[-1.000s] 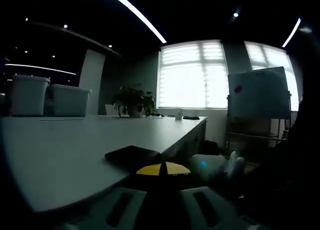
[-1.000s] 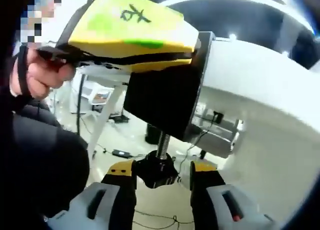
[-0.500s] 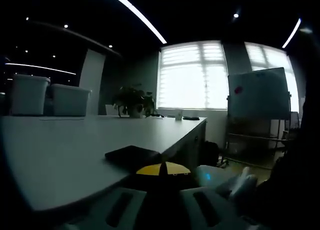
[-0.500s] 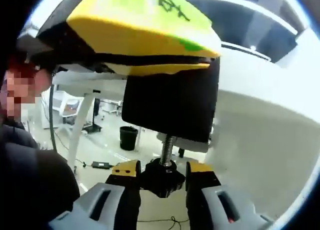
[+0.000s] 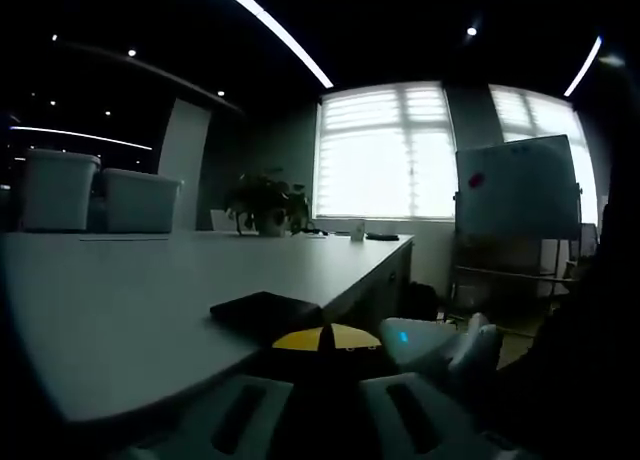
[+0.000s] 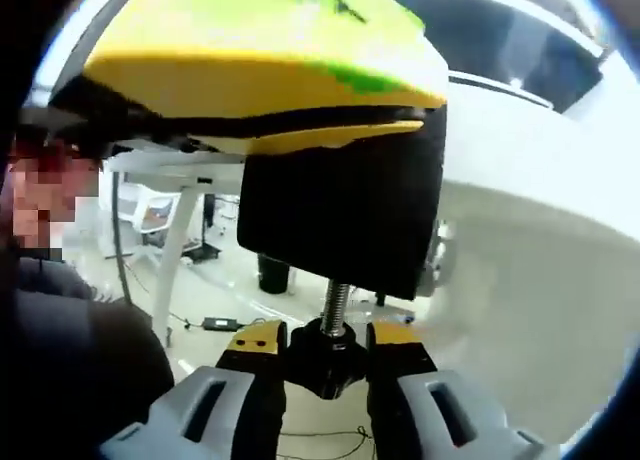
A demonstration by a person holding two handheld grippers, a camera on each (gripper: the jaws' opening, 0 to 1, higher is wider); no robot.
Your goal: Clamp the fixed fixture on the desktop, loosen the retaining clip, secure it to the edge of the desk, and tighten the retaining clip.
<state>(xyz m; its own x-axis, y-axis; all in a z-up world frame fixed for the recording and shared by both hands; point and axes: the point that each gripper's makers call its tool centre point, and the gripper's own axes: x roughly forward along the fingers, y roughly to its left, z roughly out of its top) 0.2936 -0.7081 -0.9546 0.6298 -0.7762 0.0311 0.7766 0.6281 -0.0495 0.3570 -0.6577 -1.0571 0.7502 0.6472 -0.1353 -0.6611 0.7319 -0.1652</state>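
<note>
The black fixture (image 6: 340, 215) sits on the edge of the desk (image 5: 150, 290); in the left gripper view its top plate lies flat on the desktop. Beyond it stand two pale bins (image 5: 95, 190), contents unseen, and a potted plant (image 5: 268, 202); a whiteboard (image 5: 518, 188) stands off the desk's far side. Left gripper (image 5: 322, 400): jaw gap hidden in shadow, I cannot tell. Below the desk, the right gripper (image 6: 330, 365) pinches the fixture's black screw knob (image 6: 328, 360), under the yellow left gripper.
</note>
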